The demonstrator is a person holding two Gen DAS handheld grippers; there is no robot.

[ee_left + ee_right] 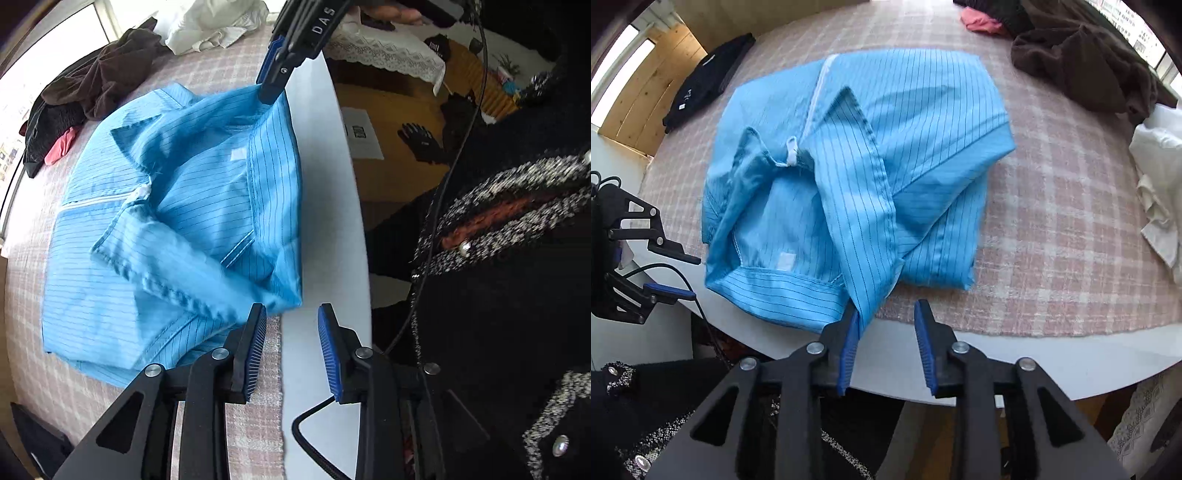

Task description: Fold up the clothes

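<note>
Both tongs, left and right, gape beside blue shirt; right reads "DAS".

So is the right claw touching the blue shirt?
Touching. The right wrist view shows the blue shirt with its collar flap lapping over one blue pad of the right claw; jaws open, nothing clamped.

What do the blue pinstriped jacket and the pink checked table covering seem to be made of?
Blue pinstriped jacket: thin, smooth woven fabric, likely synthetic; crisp creases, slight sheen. Pink checked table covering: thicker woven cloth, matte, slightly fuzzy texture; fibre unclear.
</note>
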